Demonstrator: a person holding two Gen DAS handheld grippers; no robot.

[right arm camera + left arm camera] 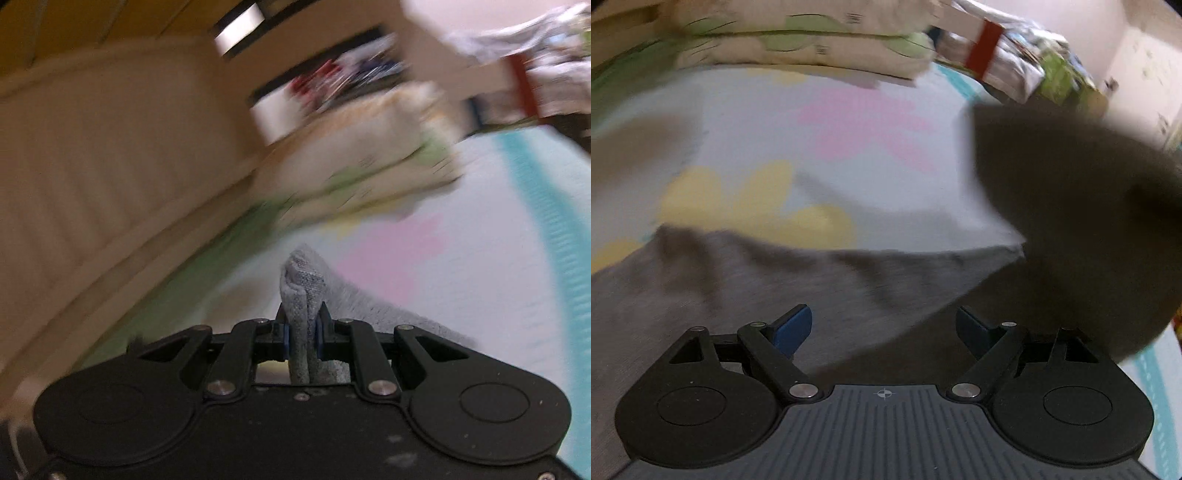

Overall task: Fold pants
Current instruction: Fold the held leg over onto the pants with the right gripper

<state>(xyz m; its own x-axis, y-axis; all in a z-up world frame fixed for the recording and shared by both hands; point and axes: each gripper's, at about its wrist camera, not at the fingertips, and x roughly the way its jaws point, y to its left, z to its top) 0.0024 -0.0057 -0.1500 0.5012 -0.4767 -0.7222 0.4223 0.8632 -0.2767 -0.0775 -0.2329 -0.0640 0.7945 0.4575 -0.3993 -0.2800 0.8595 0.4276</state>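
Note:
Grey pants [746, 280] lie spread on a flowered bed sheet [849, 122] in the left wrist view. My left gripper [884, 328] hovers over them, open, with nothing between its blue pads [792, 330]. A dark, blurred flap of the pants [1071, 221] hangs lifted at the right of that view. In the right wrist view my right gripper [303, 332] is shut on a bunched fold of the grey pants [301, 295], which sticks up between the fingers and trails off to the right.
Stacked cream pillows with green print [798, 44] lie at the head of the bed, also pillows [354, 155]. A padded cream headboard [92, 166] fills the left of the right wrist view. Cluttered shelves [1015, 62] stand beyond the bed. A teal stripe [554, 229] edges the sheet.

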